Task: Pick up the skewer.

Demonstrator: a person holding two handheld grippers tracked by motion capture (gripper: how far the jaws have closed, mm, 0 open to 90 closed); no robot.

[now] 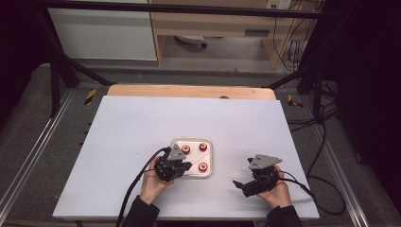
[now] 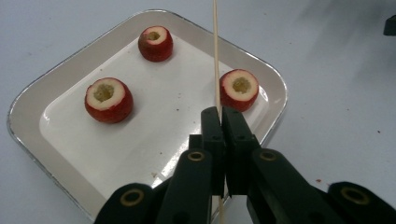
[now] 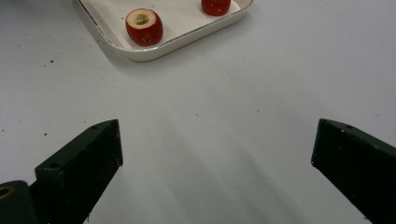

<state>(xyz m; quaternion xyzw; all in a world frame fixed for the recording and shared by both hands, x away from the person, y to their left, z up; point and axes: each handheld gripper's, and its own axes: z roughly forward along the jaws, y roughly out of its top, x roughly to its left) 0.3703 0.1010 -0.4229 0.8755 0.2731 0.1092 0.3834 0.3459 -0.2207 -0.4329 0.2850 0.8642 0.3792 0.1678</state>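
A shallow white tray (image 1: 211,158) lies on the table near its front edge and holds three red cored fruits (image 1: 186,149), each with a pale hollow top. My left gripper (image 1: 181,166) hovers over the tray's left front corner. In the left gripper view the tray (image 2: 28,122) lies below my left gripper (image 2: 220,112), which is shut on a thin wooden skewer (image 2: 216,56) running up past a fruit (image 2: 239,89). My right gripper (image 1: 241,185) sits right of the tray. It (image 3: 217,140) is open wide over bare table, with the tray's corner (image 3: 140,55) and a fruit (image 3: 144,26) ahead of it.
The white tabletop (image 1: 142,127) stretches wide around the tray. A wooden board edge (image 1: 189,91) runs along the back. Black frame posts and cables (image 1: 317,156) stand beside the table. Small red specks dot the table surface near the tray.
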